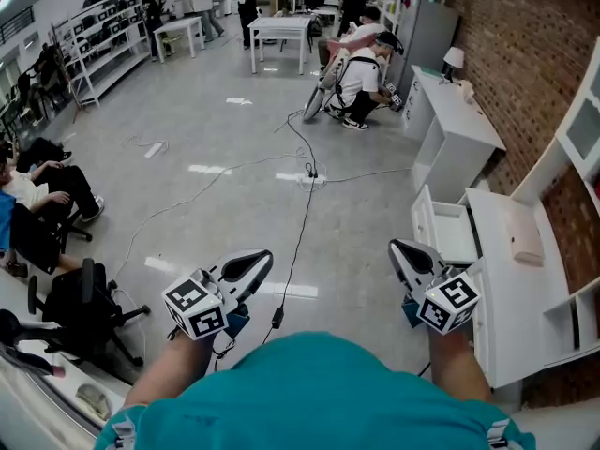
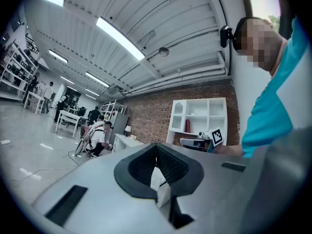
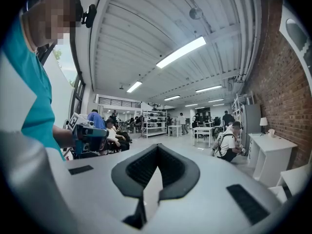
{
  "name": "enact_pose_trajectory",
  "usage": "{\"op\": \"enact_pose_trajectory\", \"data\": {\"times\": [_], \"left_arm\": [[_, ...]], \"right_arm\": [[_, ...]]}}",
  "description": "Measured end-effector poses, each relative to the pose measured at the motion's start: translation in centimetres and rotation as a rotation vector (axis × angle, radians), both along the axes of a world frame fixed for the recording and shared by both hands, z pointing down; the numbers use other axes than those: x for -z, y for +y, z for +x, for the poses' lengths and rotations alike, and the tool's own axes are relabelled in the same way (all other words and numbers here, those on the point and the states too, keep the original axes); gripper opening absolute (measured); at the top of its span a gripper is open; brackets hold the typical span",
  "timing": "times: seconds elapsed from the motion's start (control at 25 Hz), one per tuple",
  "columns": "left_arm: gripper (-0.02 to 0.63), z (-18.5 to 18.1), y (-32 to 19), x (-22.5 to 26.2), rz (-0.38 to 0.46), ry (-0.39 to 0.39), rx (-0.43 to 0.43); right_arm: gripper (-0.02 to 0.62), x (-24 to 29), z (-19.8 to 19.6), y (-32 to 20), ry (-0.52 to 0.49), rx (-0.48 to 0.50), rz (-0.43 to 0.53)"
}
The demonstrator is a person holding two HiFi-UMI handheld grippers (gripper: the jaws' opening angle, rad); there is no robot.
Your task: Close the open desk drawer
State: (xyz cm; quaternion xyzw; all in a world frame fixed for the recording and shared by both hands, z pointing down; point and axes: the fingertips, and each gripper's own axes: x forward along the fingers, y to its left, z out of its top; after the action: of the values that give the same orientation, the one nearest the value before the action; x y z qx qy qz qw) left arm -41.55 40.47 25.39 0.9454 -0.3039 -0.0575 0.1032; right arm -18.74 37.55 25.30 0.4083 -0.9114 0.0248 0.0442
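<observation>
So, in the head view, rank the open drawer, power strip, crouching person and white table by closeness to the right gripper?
1. open drawer, just beside the right gripper
2. power strip, floor ahead-left
3. crouching person, farther ahead
4. white table, far back

shelf unit (image 1: 583,125) cut by right edge, drawer (image 1: 450,234) interior indistinct

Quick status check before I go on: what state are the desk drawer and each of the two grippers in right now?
Desk drawer: open, pulled out of the white desk.
Left gripper: shut, nothing between its jaws, held in the air away from the desk.
Right gripper: shut, nothing between its jaws, held in the air on the drawer's side, not touching the drawer.
</observation>
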Motion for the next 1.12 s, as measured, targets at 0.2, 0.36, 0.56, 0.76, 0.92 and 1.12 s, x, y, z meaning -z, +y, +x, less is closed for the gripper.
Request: {"op": "enact_pose_trajectory", "data": {"times": [0.2,0.36,0.56,0.76,0.92,1.12], "left_arm": [[0.015,1.4,-0.3,0.1,0.006,-0.009,-0.010],[0.015,3.2,-0.6,0.2,0.001,-0.013,-0.013],[0.015,6.9,-1.0,0.3,-0.002,-0.022,-0.028],[0.015,11.0,-1.5,0.4,0.009,-0.033,-0.056],[0.015,13.9,-1.9,0.5,0.011,-0.040,-0.070],[0.015,16.2,-3.3,0.3,-0.001,-0.045,-0.088]], "right_arm": [[0.021,0.1,1.3,-0.3,-0.010,-0.012,-0.002],[0.021,0.2,2.6,-0.4,-0.014,-0.003,0.001],[0.021,-0.3,5.7,-0.4,-0.005,0.003,0.009],[0.021,-0.8,8.7,-0.5,0.002,-0.002,-0.004],[0.021,-1.2,11.0,-0.8,0.003,0.009,-0.003],[0.021,-1.5,13.1,-2.2,-0.006,0.010,-0.011]]}}
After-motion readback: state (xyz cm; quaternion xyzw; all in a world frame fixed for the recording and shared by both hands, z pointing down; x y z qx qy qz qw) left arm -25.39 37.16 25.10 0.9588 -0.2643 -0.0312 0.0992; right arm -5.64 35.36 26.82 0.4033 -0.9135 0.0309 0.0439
